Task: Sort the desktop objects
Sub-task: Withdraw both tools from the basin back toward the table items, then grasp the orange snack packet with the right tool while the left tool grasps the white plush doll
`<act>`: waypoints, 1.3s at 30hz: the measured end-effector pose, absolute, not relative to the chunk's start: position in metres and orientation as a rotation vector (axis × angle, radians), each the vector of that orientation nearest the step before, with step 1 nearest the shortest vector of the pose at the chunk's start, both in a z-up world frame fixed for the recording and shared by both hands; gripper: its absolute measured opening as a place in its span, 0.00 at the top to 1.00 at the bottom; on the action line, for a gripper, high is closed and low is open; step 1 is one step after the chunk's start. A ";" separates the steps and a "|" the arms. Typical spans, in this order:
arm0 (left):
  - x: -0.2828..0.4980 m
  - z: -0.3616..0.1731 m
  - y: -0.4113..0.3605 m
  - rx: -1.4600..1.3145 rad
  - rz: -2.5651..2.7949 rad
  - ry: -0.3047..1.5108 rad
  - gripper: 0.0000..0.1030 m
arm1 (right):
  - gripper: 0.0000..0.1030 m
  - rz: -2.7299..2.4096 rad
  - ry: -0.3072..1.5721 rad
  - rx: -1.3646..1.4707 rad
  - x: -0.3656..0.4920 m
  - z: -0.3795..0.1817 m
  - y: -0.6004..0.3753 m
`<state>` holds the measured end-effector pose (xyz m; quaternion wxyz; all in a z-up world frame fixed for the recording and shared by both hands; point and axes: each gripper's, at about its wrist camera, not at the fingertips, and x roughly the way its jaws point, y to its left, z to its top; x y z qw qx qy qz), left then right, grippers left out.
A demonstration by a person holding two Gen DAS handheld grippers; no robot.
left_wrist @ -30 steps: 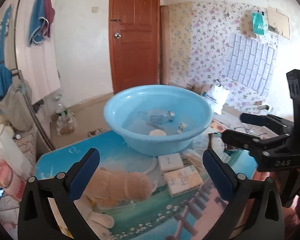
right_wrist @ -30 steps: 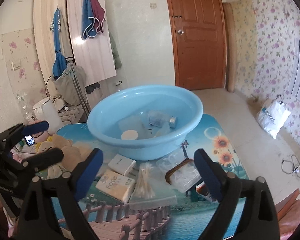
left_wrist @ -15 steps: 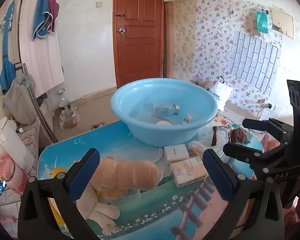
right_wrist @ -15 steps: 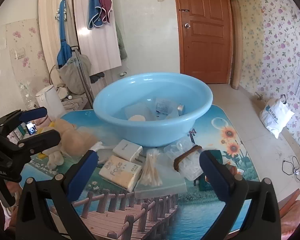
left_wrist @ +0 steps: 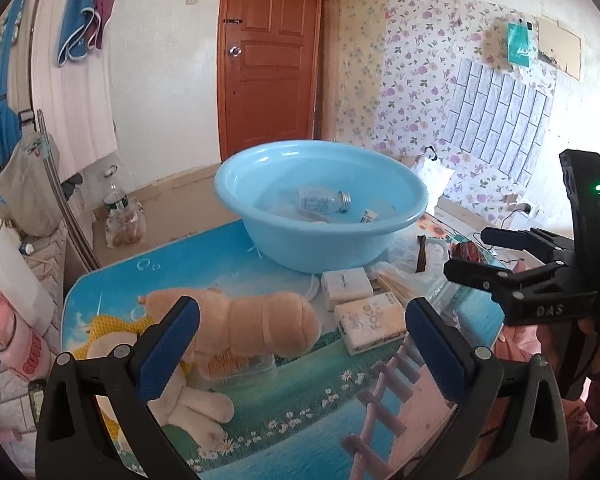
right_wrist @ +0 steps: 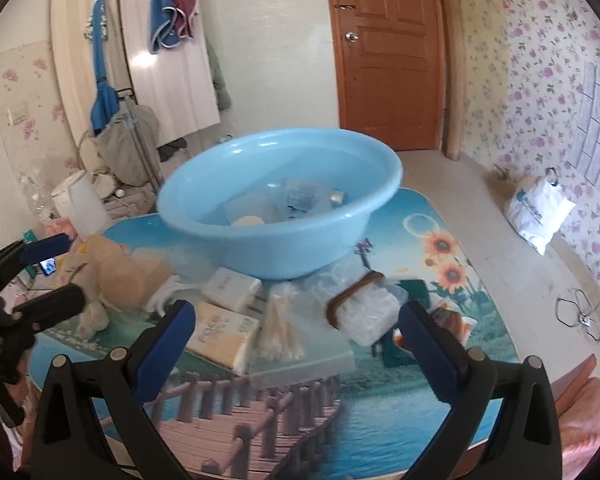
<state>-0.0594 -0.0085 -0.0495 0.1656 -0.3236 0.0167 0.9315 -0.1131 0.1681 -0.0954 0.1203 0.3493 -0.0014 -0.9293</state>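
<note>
A light blue basin (left_wrist: 404,216) (right_wrist: 220,232) stands at the far side of the picture-printed table, with a clear bottle (left_wrist: 324,202) and small items inside. In front of it lie a beige plush toy (left_wrist: 256,320) (right_wrist: 116,272), a white box (left_wrist: 346,286) (right_wrist: 232,286), a tissue pack (left_wrist: 370,322) (right_wrist: 224,334), a bag of cotton swabs (right_wrist: 280,328) and a clear pack with a brown band (right_wrist: 364,308). My left gripper (left_wrist: 300,332) (right_wrist: 66,268) hangs open above the plush toy. My right gripper (right_wrist: 296,328) (left_wrist: 466,252) is open over the swabs and tissue pack, holding nothing.
A white kettle (left_wrist: 8,272) (right_wrist: 80,204) stands left of the table. A red snack packet (right_wrist: 452,320) lies near the table's right edge. On the floor are a plastic bottle (left_wrist: 120,216) and a white bag (right_wrist: 540,208). A brown door (left_wrist: 272,52) is behind.
Both grippers have drawn back from the basin toward the table's near side, staying open. The plush toy now sits between my left fingers in view.
</note>
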 end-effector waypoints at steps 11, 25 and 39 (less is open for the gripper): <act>-0.046 -0.064 -0.057 -0.967 2.719 0.030 0.00 | 0.00 -2.675 -0.093 1.068 -0.112 -0.108 0.181; -0.047 -0.091 -0.105 -1.072 2.785 -0.028 0.00 | 0.04 -2.670 -0.095 1.110 -0.121 -0.115 0.187; -0.081 -0.119 -0.110 -1.198 2.761 0.043 0.00 | 0.05 -2.776 -0.095 1.167 -0.140 -0.119 0.223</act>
